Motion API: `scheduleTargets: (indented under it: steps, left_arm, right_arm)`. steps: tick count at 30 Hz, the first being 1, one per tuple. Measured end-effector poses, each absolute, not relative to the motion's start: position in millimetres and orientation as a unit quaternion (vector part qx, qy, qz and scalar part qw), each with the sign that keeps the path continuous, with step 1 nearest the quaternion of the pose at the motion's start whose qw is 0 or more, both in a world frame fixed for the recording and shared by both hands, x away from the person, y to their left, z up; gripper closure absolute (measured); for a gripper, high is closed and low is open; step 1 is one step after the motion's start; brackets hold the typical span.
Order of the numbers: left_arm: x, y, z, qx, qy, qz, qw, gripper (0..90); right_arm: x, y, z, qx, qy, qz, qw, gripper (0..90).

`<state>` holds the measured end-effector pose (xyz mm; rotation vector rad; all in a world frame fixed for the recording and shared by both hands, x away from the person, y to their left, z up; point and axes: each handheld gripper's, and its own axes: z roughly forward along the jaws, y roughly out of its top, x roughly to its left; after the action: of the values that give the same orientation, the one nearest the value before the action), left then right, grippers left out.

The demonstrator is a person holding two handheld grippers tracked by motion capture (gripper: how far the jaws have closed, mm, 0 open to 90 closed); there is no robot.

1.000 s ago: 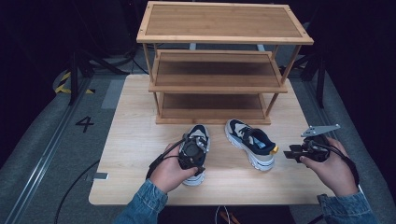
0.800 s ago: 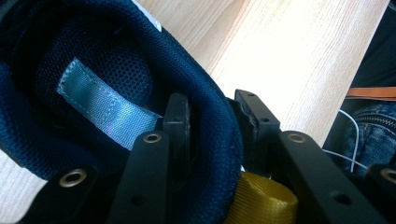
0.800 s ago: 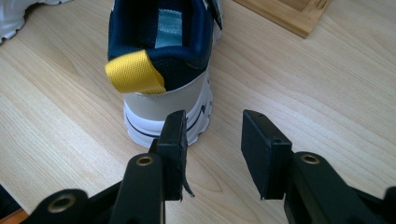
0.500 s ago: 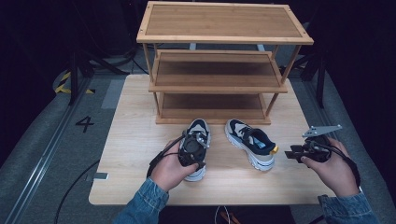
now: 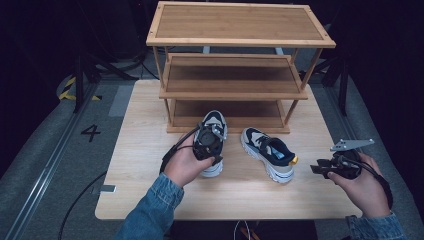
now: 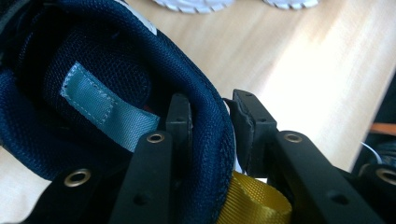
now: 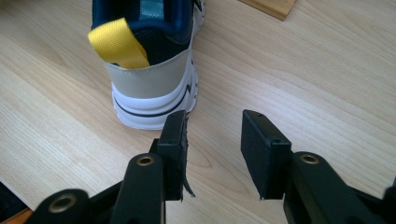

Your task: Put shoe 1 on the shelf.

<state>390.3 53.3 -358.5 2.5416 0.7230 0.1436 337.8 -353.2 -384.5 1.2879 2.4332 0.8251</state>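
Note:
A white, beige and navy sneaker [image 5: 214, 121] hangs just off the wooden table [image 5: 145, 150], toe toward the shelf rack [image 5: 232, 87]. My left gripper [image 5: 209, 144] is shut on its heel. Its jaws have just been closing, and in the left gripper view [image 6: 212, 116] they pinch the navy padded collar [image 6: 140, 79] above the yellow pull tab [image 6: 250, 200]. The matching sneaker [image 5: 267, 152] lies on the table to the right. My right gripper [image 5: 320, 169] is held beside it, open with nothing between its jaws [image 7: 215, 133], just behind that sneaker's heel [image 7: 149, 88] with its yellow tab [image 7: 119, 44].
The three-tier wooden rack stands at the table's far side, and the lifted sneaker's toe is near its bottom shelf [image 5: 230, 117]. Bare tabletop lies left of my left hand and along the near edge. Grey floor with a number mark [image 5: 91, 132] surrounds the table.
My left hand has risen and moved toward the rack with the sneaker in its grip. The right hand and the other sneaker have stayed put.

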Motion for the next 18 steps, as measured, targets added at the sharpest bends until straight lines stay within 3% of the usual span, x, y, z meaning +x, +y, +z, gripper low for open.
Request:
scheduleTargets:
  steps: [18]
  left_arm:
    - [455, 37, -355, 0.926, 0.269, 0.083, 0.251, 69.5]
  right_arm:
    - [335, -348, -393, 0.439, 0.846, 0.273, 0.127, 62.2]
